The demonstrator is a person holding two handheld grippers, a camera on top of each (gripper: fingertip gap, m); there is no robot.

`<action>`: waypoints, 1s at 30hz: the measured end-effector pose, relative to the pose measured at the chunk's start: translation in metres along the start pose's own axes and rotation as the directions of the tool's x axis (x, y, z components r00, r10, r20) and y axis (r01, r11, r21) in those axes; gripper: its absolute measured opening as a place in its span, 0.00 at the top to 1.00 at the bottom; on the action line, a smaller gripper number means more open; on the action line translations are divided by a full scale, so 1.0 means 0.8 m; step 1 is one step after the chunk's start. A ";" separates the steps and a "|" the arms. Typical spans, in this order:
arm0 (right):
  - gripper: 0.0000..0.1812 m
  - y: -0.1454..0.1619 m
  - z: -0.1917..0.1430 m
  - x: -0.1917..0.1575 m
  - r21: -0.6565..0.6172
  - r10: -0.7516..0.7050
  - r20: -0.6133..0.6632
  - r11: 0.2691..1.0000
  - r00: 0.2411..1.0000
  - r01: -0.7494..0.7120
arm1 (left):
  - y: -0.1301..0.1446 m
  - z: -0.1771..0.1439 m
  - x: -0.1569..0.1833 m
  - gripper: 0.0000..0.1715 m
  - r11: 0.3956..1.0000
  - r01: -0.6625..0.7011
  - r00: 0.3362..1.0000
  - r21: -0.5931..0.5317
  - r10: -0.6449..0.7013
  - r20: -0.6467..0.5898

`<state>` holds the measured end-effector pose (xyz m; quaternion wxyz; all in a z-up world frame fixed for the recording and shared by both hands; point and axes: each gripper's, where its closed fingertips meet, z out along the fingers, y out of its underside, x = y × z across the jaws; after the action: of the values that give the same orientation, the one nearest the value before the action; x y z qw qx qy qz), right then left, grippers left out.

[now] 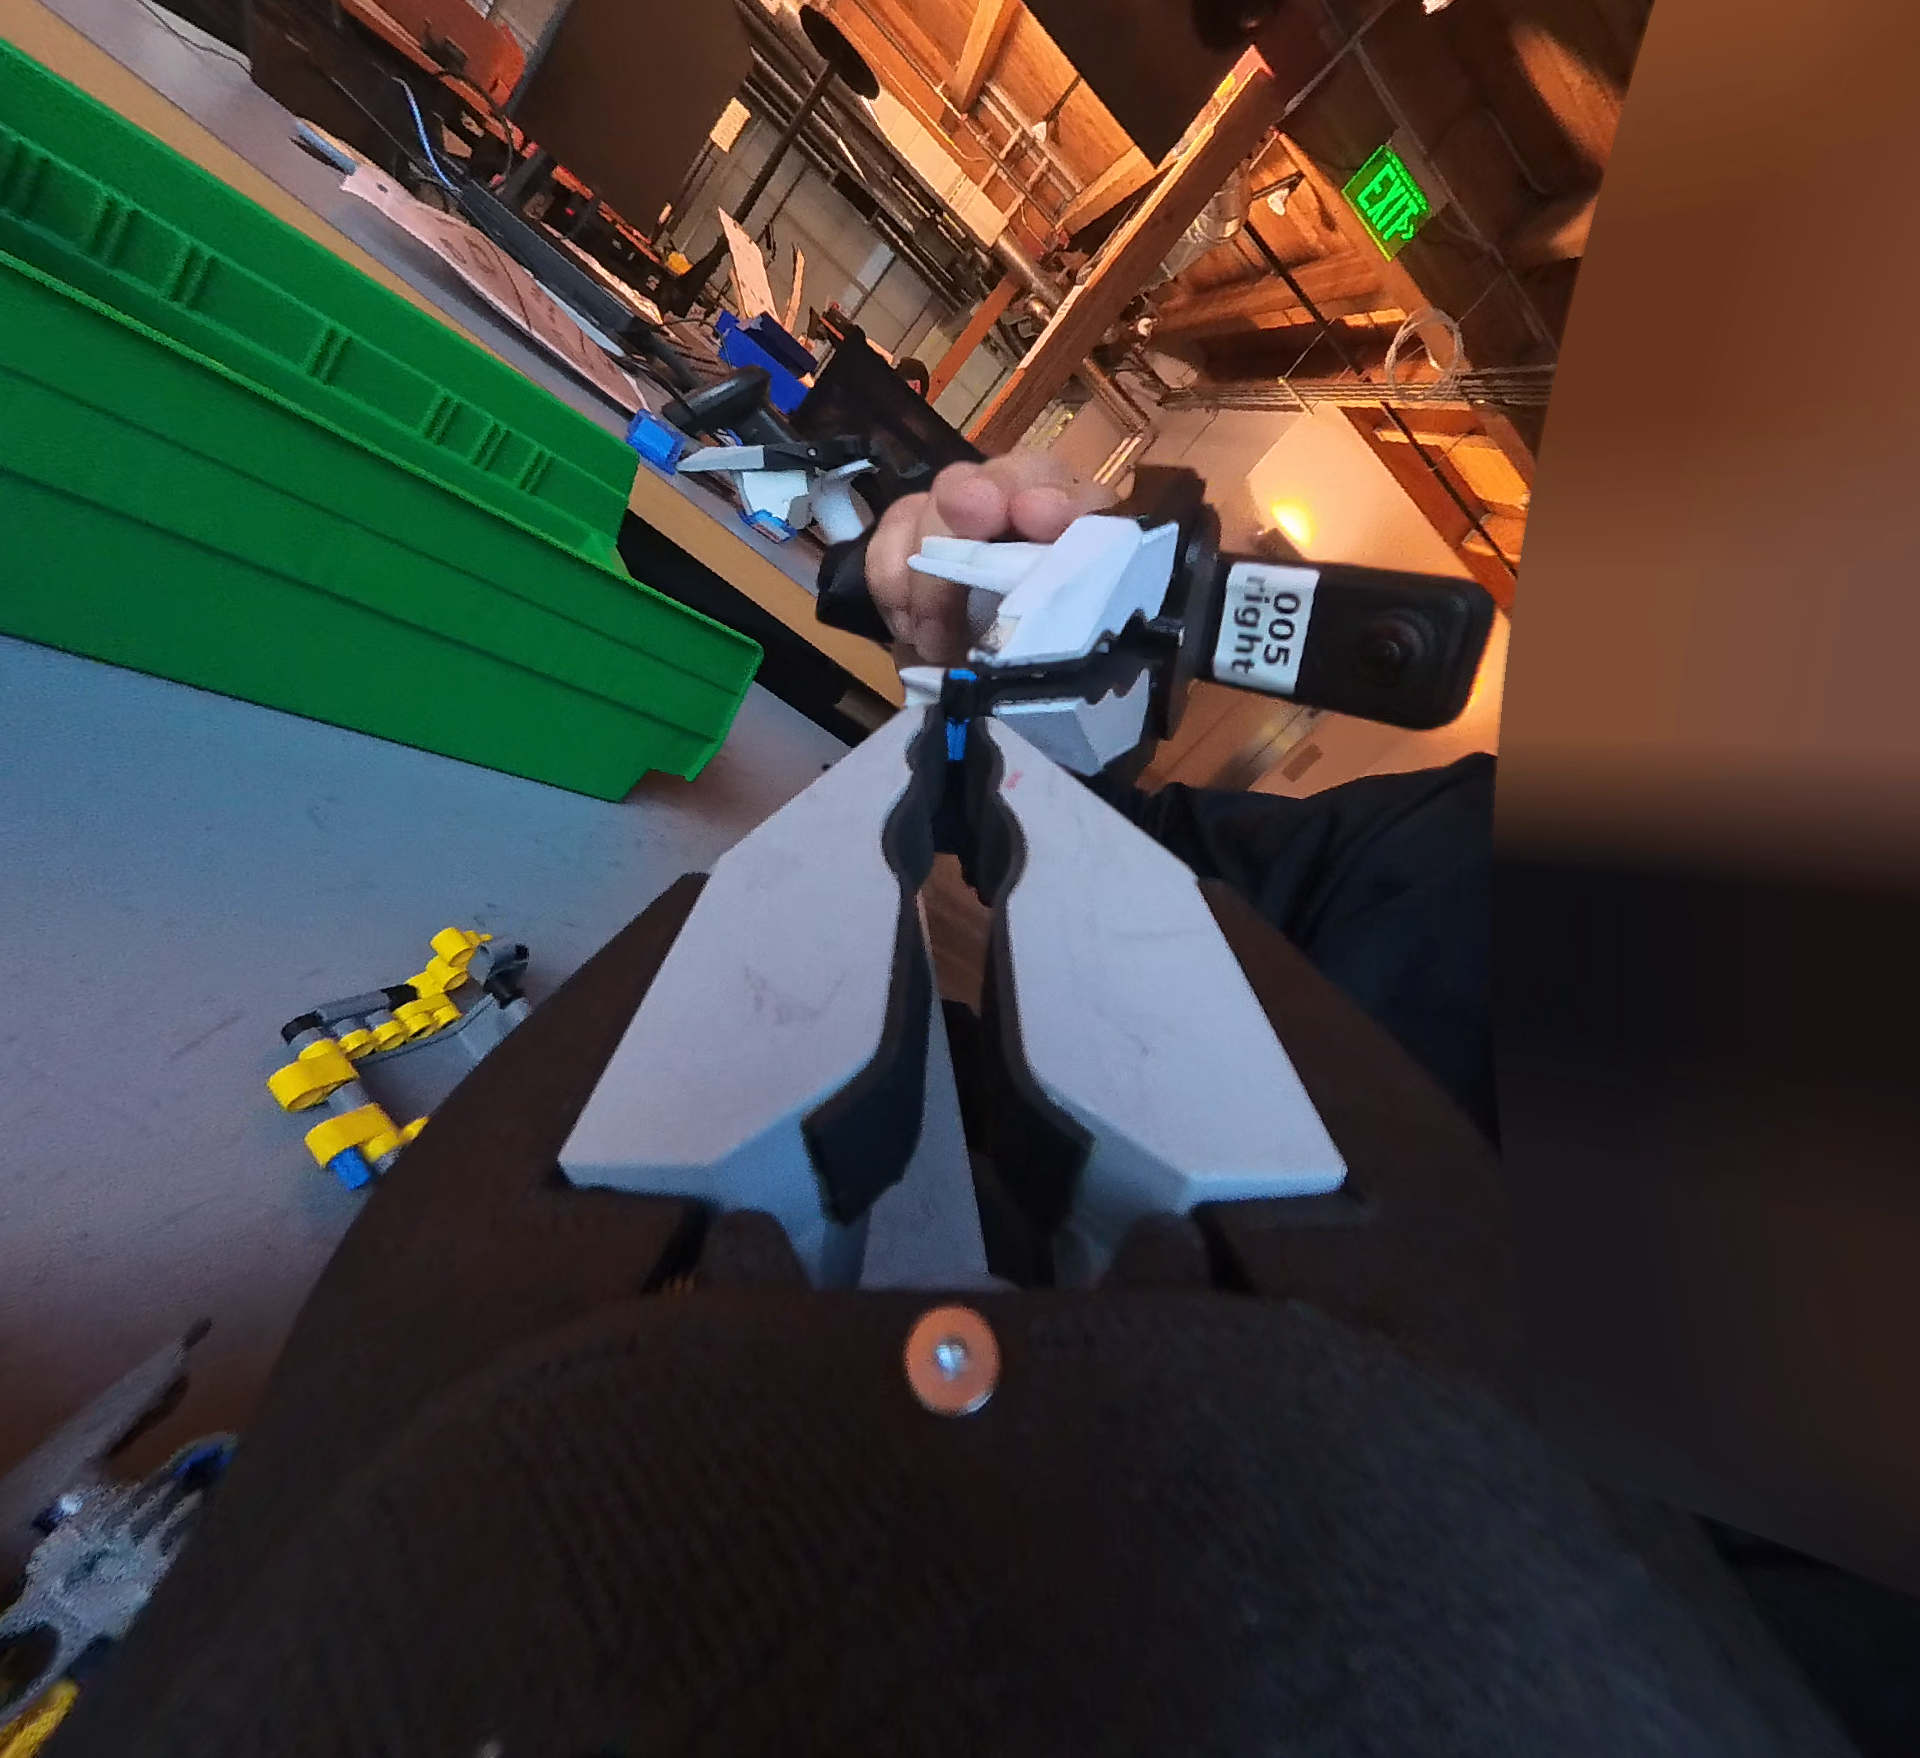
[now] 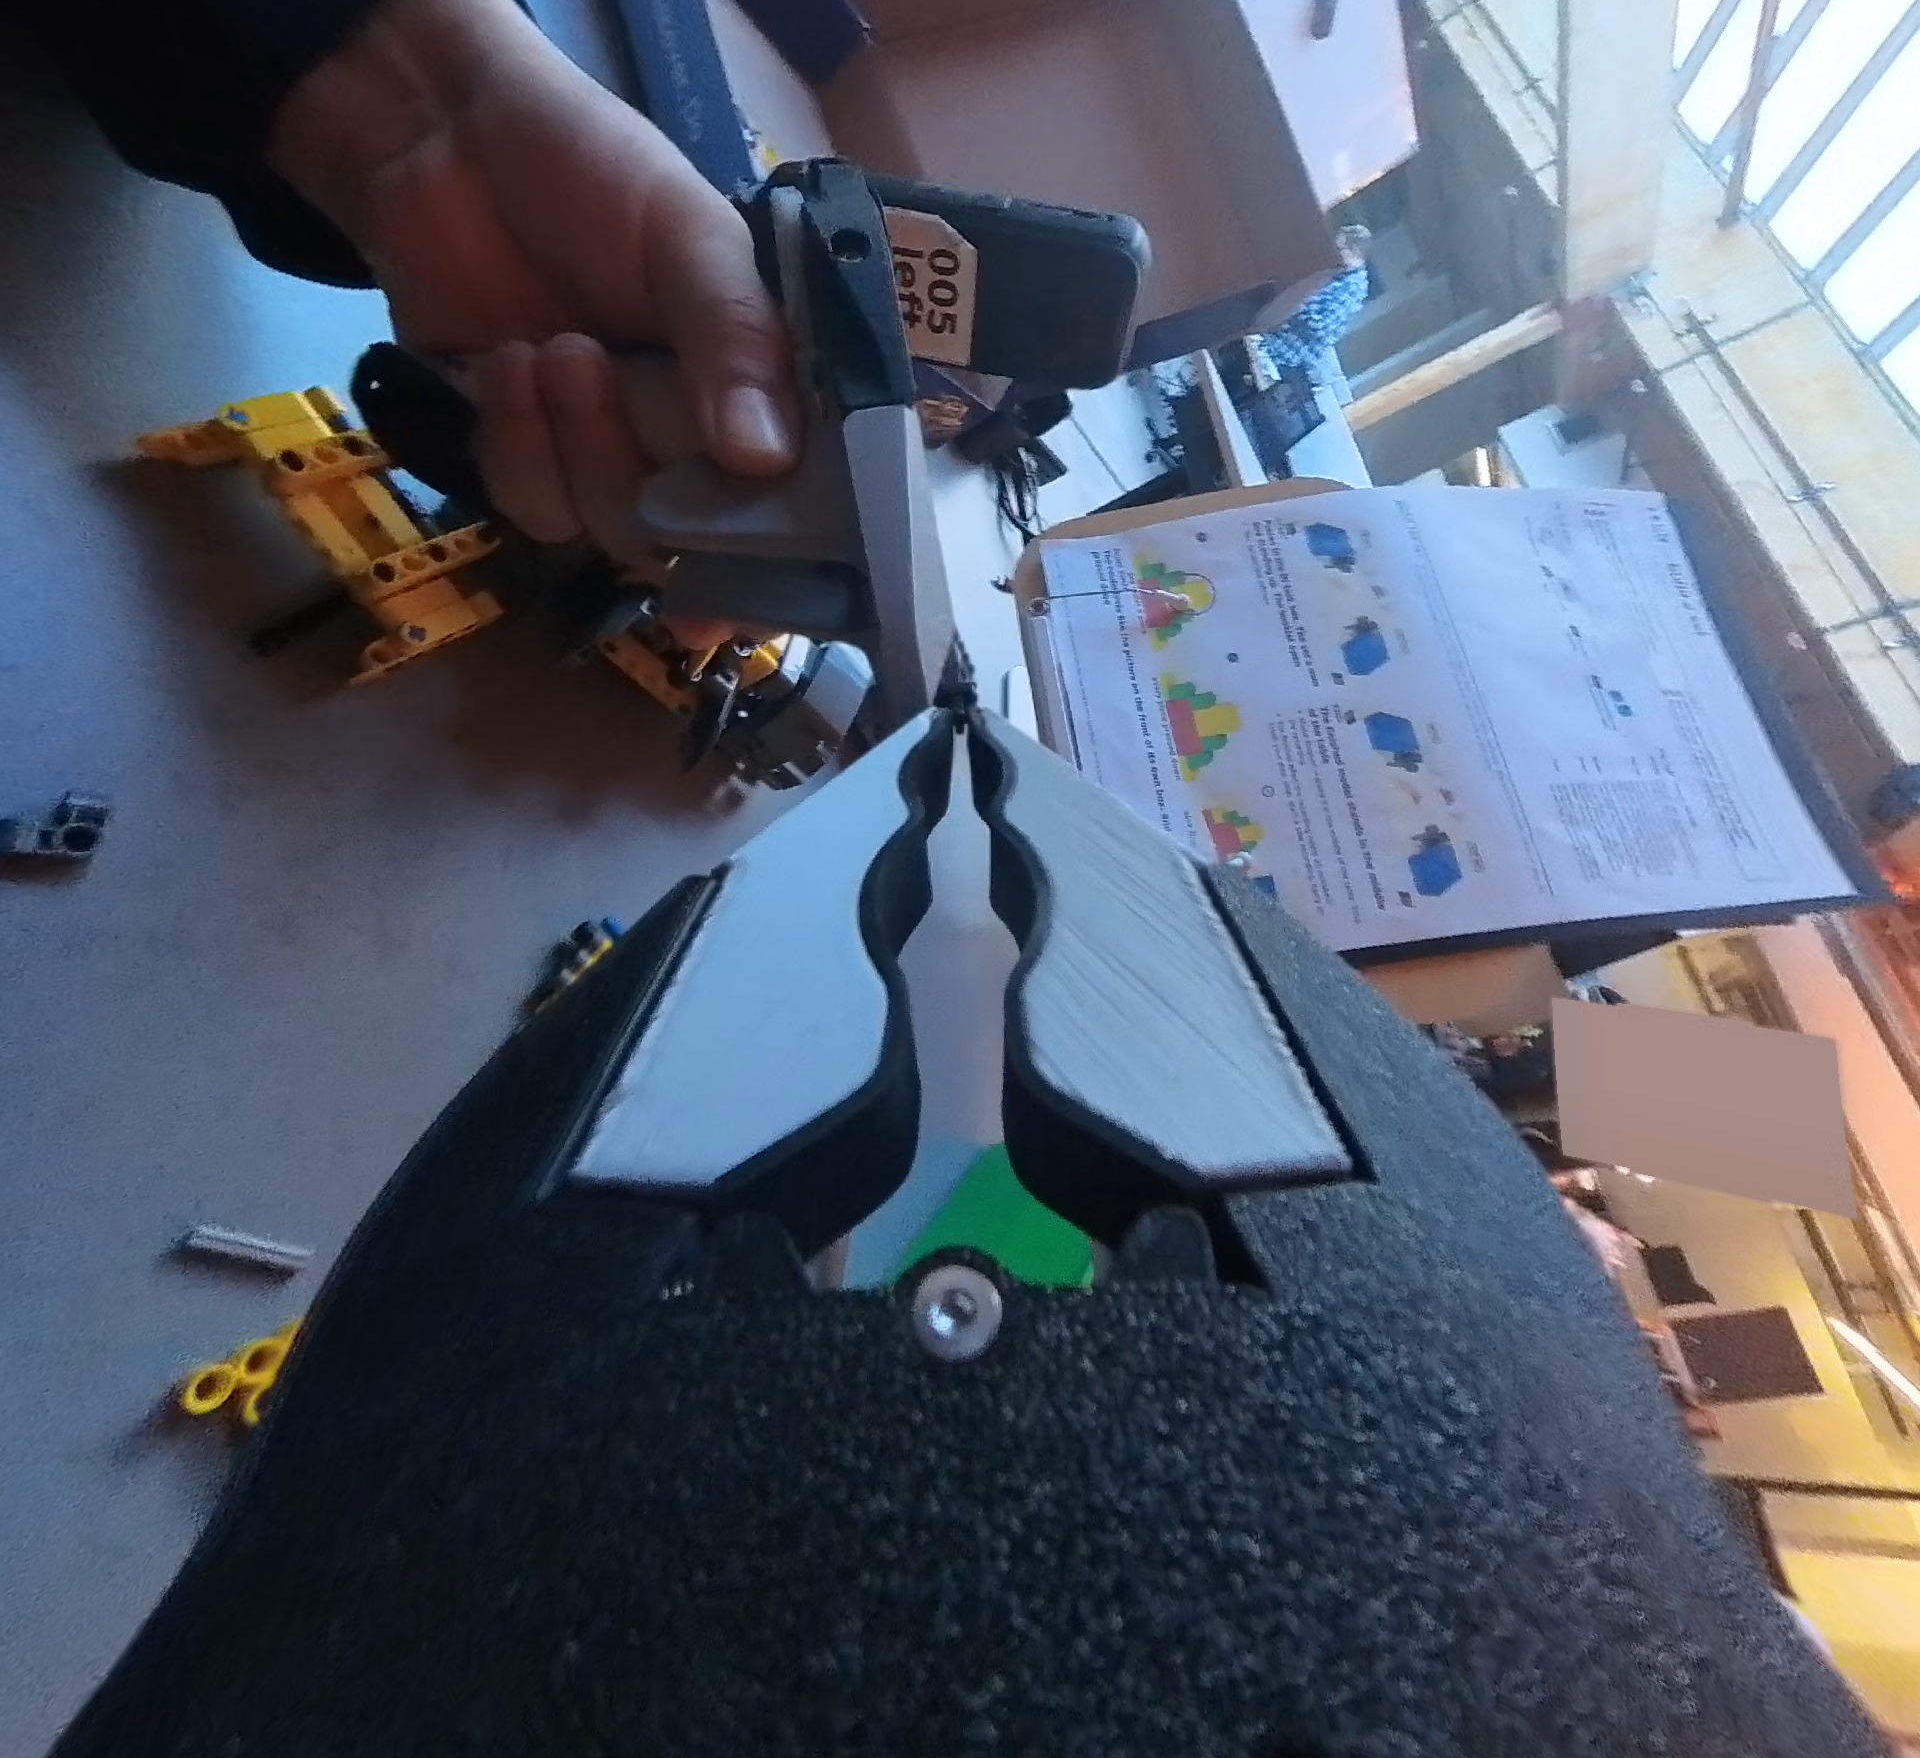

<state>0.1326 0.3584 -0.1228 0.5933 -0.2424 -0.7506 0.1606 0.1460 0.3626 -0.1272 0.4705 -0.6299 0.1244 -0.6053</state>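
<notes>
My left gripper (image 1: 956, 734) is shut on a small black part with a blue pin (image 1: 958, 740), held above the grey table (image 1: 260, 877). My right gripper (image 2: 954, 716) is shut at its tips on the same small black part (image 2: 961, 692). The two grippers meet tip to tip, almost at right angles. The right gripper (image 1: 930, 674), held by a hand (image 1: 956, 513), shows in the left wrist view. The left gripper (image 2: 930, 685), held by a hand (image 2: 540, 254), shows in the right wrist view. Most of the part is hidden between the pads.
A green bin (image 1: 312, 461) stands on the table at left. A yellow and grey brick assembly (image 1: 395, 1043) lies below the grippers, and also shows in the right wrist view (image 2: 343, 513). Loose small pieces (image 2: 234, 1246) lie about. A clipboard with a printed sheet (image 2: 1455, 700) and a cardboard box (image 2: 1091, 77) stand behind. The tips of both grippers are at nearly the same place.
</notes>
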 end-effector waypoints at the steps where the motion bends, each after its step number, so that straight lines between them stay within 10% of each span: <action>1: 1.00 0.001 0.001 0.001 -0.005 -0.011 -0.027 1.000 1.000 0.011 | -0.001 -0.001 -0.001 0.99 1.000 -0.009 1.000 0.002 0.009 0.008; 13: 1.00 -0.004 0.018 0.029 0.011 0.059 -0.378 0.998 0.924 -0.060 | -0.029 -0.017 0.000 0.99 0.995 -0.045 0.999 0.093 0.042 0.030; 21: 1.00 0.000 0.027 0.025 0.075 0.328 -0.128 0.944 0.936 -0.320 | -0.029 -0.022 -0.008 0.99 0.996 -0.049 0.998 0.073 0.046 0.051; 30: 0.99 0.003 0.003 0.003 -0.019 -0.002 0.181 1.000 0.984 0.006 | -0.002 -0.002 0.004 0.99 1.000 0.013 1.000 -0.015 -0.013 -0.024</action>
<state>0.1304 0.3618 -0.1225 0.5207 -0.2309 -0.8034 0.1736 0.1446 0.3608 -0.1240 0.4603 -0.6269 0.1305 -0.6149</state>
